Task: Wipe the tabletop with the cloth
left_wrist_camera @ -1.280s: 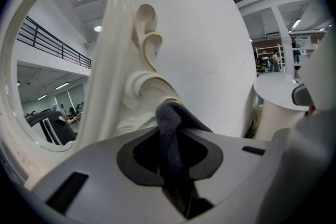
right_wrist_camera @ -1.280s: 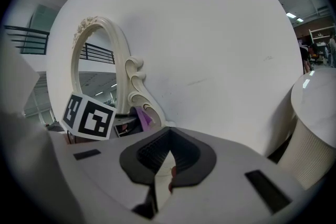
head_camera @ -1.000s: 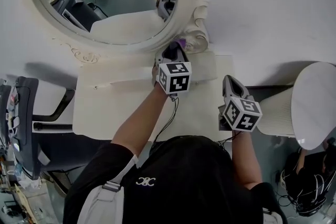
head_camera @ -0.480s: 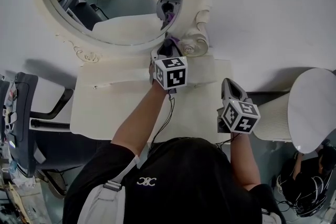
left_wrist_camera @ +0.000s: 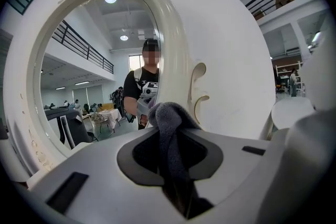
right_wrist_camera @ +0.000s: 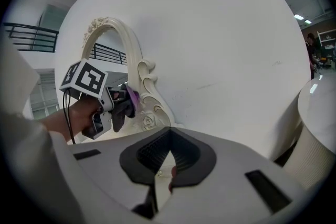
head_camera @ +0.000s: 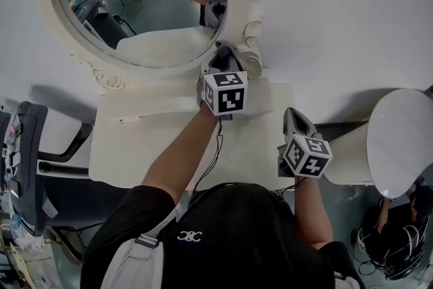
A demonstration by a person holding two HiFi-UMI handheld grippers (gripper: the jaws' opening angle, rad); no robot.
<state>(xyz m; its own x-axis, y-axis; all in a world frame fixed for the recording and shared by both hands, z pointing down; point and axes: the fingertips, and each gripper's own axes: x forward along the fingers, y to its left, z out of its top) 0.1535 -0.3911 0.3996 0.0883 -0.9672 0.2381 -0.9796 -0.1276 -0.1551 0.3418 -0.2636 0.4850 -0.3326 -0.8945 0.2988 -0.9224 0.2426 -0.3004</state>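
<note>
The head view puts the left gripper (head_camera: 226,59) at the back of the tabletop (head_camera: 135,139), by the scrolled mirror frame (head_camera: 252,30), but hardly shows its load; the left gripper view shows the jaws clamped on a grey cloth (left_wrist_camera: 169,123). The right gripper (head_camera: 295,121) hangs over the tabletop's right edge; its own view shows the jaws closed together, nothing between them

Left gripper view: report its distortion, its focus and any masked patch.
Left gripper view: fisheye, with black corners and the mirror frame bowed into an arc; the grey cloth pinched in the jaws sits close and slightly soft; a mosaic patch covers the reflected person's face; ceiling lamps show as bright spots in the glass.
</note>
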